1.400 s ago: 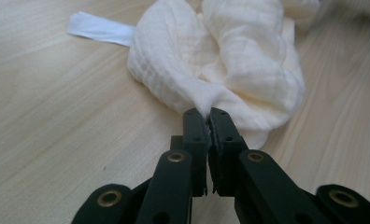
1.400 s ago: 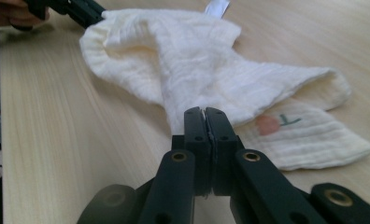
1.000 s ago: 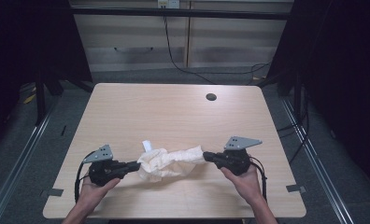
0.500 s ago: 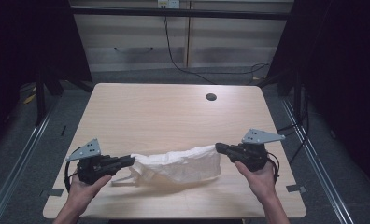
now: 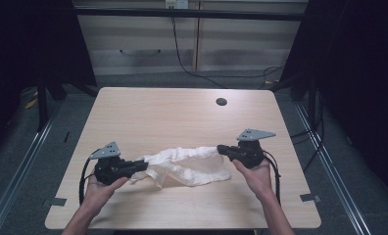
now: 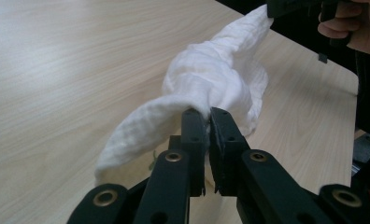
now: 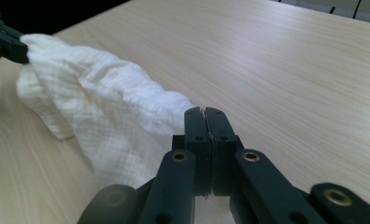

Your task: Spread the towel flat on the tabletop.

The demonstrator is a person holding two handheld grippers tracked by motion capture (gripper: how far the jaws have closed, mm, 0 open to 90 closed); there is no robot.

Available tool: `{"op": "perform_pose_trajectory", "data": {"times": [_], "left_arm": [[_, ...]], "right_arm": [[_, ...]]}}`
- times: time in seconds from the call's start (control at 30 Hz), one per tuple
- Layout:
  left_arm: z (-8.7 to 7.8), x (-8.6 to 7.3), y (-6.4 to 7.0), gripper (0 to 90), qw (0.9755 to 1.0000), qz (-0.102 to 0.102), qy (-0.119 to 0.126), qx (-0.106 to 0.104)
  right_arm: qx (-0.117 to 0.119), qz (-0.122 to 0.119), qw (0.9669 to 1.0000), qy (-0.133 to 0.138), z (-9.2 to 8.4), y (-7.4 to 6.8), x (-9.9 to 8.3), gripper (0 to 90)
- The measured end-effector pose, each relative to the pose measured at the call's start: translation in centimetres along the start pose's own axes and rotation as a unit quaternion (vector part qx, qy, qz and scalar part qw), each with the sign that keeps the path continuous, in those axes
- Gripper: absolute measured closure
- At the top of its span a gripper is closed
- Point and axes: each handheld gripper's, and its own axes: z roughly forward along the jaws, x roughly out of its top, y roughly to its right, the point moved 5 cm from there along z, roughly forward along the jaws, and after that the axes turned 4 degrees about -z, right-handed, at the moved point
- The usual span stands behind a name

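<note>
A white crumpled cloth [image 5: 187, 164] hangs between my two grippers over the near half of the wooden table [image 5: 172, 117], sagging onto it in the middle. My left gripper [image 5: 145, 165] pinches the cloth's left end. In the left gripper view its jaws [image 6: 206, 112] have just eased apart a little, with a bunched fold of the cloth [image 6: 211, 79] still caught at their tips. My right gripper [image 5: 220, 148] is shut on the cloth's right end. In the right gripper view the jaws [image 7: 205, 111] are pressed together on the cloth's edge [image 7: 113, 121].
A round cable hole [image 5: 221, 102] lies at the table's far right. Beyond the far edge stands a low cabinet [image 5: 182, 44] with a black cable hanging in front of it. Dark floor and metal rails flank the table.
Both grippers first pulled apart and stretched the cloth long, then came back toward each other. The cloth now hangs slacker and bunched in the middle.
</note>
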Motion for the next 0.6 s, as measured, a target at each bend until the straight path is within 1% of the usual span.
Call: {"op": "perform_pose_trajectory", "data": {"times": [0.03, 0.07, 0.1, 0.13, 0.17, 0.2, 0.23, 0.3, 0.37, 0.43, 0.47, 0.5, 0.53, 0.6], "left_arm": [[0.1, -0.1, -0.1, 84.8, 1.0000, -0.001, -0.003, 0.000], [0.3, -0.2, -0.2, 84.9, 1.0000, -0.002, -0.004, -0.004], [0.4, -0.4, -0.3, 84.9, 1.0000, -0.001, -0.007, 0.000], [0.4, -0.4, -0.3, 84.9, 1.0000, -0.001, -0.007, 0.000], [0.5, -0.6, -0.5, 84.9, 0.9999, -0.003, -0.012, 0.001], [0.5, -0.8, -0.6, 84.9, 0.9999, -0.004, -0.014, 0.001], [0.6, -0.9, -0.6, 84.9, 0.9999, -0.006, -0.014, -0.001], [0.7, -1.1, -0.8, 83.9, 0.9998, -0.010, -0.016, 0.004], [0.8, -1.1, -1.0, 83.1, 0.9997, -0.013, -0.020, 0.005], [0.9, -1.2, -1.2, 82.1, 0.9996, -0.016, -0.022, 0.007], [0.9, -1.2, -1.3, 78.5, 0.9996, -0.015, -0.021, 0.014], [0.8, -1.1, -1.4, 72.6, 0.9995, -0.015, -0.016, 0.021], [0.7, -1.0, -1.4, 69.7, 0.9995, -0.016, -0.012, 0.025], [0.5, -0.9, -1.4, 68.4, 0.9995, -0.014, -0.011, 0.028]], "right_arm": [[0.004, 0.002, 1.0000, -0.002, 0.3, -0.1, -0.1, 86.3], [0.008, 0.007, 0.9999, -0.001, 0.4, -0.1, -0.2, 81.7], [0.004, 0.007, 1.0000, -0.003, 0.5, 0.1, -0.3, 75.7], [0.004, 0.007, 1.0000, -0.003, 0.5, 0.1, -0.3, 75.7], [-0.012, 0.014, 0.9998, -0.006, 0.4, 0.3, -0.7, 72.0], [-0.010, 0.012, 0.9998, -0.008, 0.2, 0.5, -1.0, 70.4], [-0.011, 0.014, 0.9997, -0.015, 0.1, 0.5, -1.5, 68.8], [-0.003, 0.010, 0.9994, -0.032, -0.1, 0.5, -2.7, 66.8], [-0.003, 0.004, 0.9986, -0.052, -0.2, 0.5, -4.0, 67.5], [0.013, 0.008, 0.9979, -0.063, 0.0, 0.4, -5.3, 69.3], [0.018, 0.006, 0.9972, -0.072, 0.2, 0.3, -6.0, 69.3], [0.020, -0.005, 0.9962, -0.085, 0.5, 0.2, -6.7, 69.3], [0.024, -0.013, 0.9954, -0.092, 0.7, 0.2, -7.2, 71.0], [0.029, -0.012, 0.9949, -0.096, 0.9, 0.2, -7.5, 71.9]]}}
